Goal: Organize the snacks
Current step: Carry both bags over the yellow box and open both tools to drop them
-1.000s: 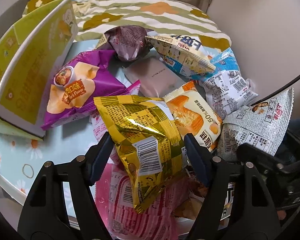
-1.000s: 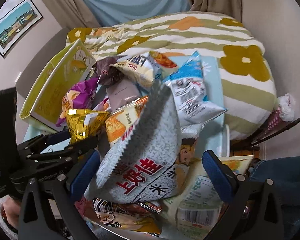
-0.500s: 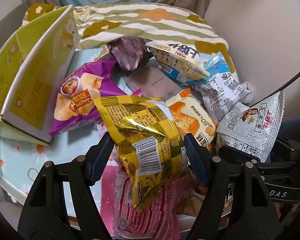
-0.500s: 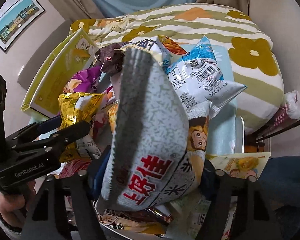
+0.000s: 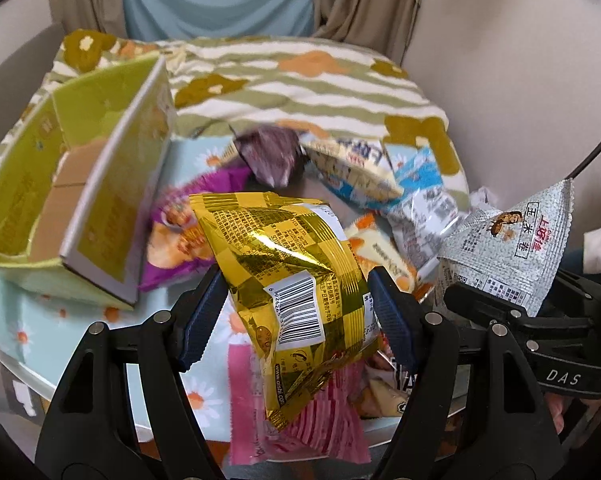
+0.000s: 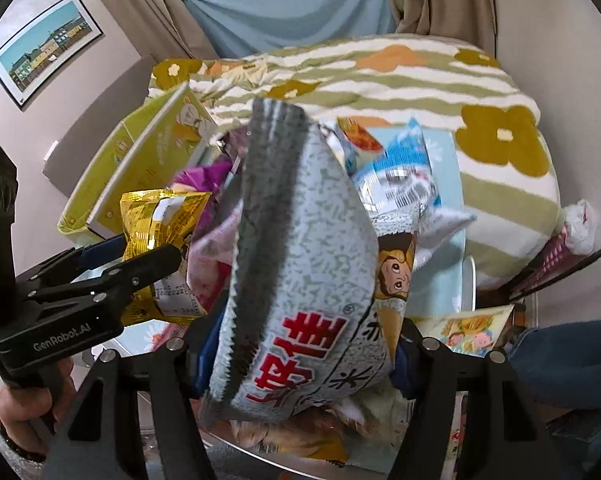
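A: Containers noted? Contents?

B: One yellow-green carton (image 5: 112, 200), open-topped, at 10 o'clock in the left wrist view, resting on the daisy-print cloth (image 5: 28, 320). Only brown inner flaps visible inside; no packets seen, though the interior is partly hidden and blurred.

A: Left gripper (image 5: 296, 316)?

B: Clamped on the gold checkered packet (image 5: 292, 272), blue pads pressed against both sides, packet raised clear of the pile, barcode facing the camera. Carton beside it toward 9 o'clock, apart.

A: Right gripper (image 6: 300, 356)?

B: Jaws just closed in; now clamped on the grey speckled packet (image 6: 300, 248) with red characters, standing tall between the pads. Same packet at 3 o'clock in the left wrist view.

A: Remaining snacks?

B: Loose heap on the cloth, not in the carton: purple packet (image 5: 180, 240) touching the carton wall, dark maroon packet (image 5: 272, 156) at 12 o'clock, blue-and-white packets (image 5: 416, 184) toward 1 o'clock, orange packet (image 5: 384, 256) behind the gold one, pink packet (image 5: 300, 420) at 6 o'clock beneath it.

A: Surroundings?

B: Striped floral blanket (image 5: 300, 92) beyond the heap, 12 o'clock.
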